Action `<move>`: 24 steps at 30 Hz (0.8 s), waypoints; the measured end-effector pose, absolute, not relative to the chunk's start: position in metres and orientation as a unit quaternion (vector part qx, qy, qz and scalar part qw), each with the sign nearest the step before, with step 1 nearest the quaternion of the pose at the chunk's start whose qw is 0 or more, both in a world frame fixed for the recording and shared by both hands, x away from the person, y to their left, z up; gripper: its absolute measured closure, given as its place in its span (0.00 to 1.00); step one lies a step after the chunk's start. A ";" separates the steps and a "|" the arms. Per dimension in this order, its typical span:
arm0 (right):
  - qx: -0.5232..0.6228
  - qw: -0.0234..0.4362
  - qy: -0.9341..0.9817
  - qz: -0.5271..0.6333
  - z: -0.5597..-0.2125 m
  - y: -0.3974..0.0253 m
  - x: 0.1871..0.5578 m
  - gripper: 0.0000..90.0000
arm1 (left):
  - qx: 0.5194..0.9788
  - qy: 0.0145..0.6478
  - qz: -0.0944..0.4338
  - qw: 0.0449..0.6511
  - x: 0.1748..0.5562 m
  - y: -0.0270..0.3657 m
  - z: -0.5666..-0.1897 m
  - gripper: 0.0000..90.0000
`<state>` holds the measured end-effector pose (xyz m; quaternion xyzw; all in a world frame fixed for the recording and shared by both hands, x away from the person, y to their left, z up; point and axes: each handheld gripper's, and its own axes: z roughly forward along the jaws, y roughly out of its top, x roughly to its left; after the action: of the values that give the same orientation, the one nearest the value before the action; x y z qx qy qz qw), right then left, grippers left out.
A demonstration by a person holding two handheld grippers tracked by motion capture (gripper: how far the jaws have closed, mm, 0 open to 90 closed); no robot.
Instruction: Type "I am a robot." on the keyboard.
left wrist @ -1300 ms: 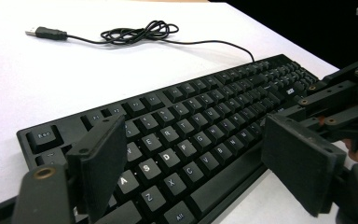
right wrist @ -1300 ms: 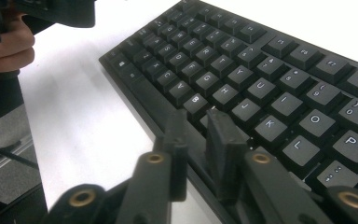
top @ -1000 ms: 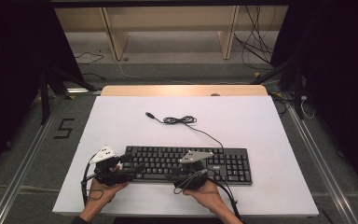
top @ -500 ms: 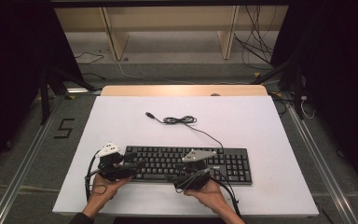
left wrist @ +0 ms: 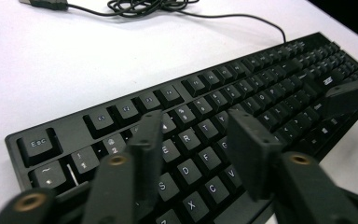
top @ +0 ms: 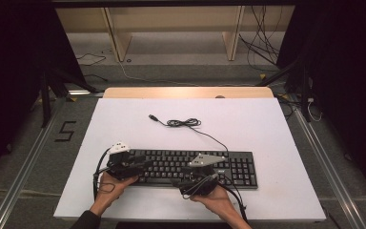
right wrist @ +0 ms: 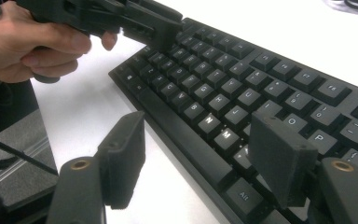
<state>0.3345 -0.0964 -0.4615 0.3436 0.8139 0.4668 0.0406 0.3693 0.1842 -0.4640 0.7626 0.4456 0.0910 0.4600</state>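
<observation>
A black keyboard (top: 238, 167) lies along the near part of the white table top (top: 267, 124). Its thin cable (top: 186, 123) coils behind it and ends in a USB plug (top: 151, 116). My left gripper (top: 140, 165) hovers over the keyboard's left end, open; the letter keys (left wrist: 200, 128) show between its jaws. My right gripper (top: 180, 183) is at the keyboard's front edge near the middle, pointing left, open. One of its jaws is over the keys (right wrist: 223, 105), the other over the table in front. The left gripper (right wrist: 135, 21) and its hand (right wrist: 28, 42) appear farther off.
The table's wooden far edge (top: 186, 92) borders a floor with loose cables (top: 262, 52) and shelf legs. Metal rails (top: 24, 176) run along both sides of the table. The cable's coil (left wrist: 135, 5) lies on bare table behind the keyboard.
My left gripper has shifted right and a little forward, from beside the keyboard's left end to over its keys. The right gripper has hardly moved.
</observation>
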 end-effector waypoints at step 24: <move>0.348 0.044 0.809 0.471 -0.461 -0.104 0.330 0.40 | 0.791 0.439 0.089 0.417 0.386 0.167 -0.475 0.99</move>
<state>0.3301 -0.1042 -0.4608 0.3481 0.8092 0.4713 0.0444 0.3857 0.1666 -0.4748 0.7909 0.4389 0.0891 0.4170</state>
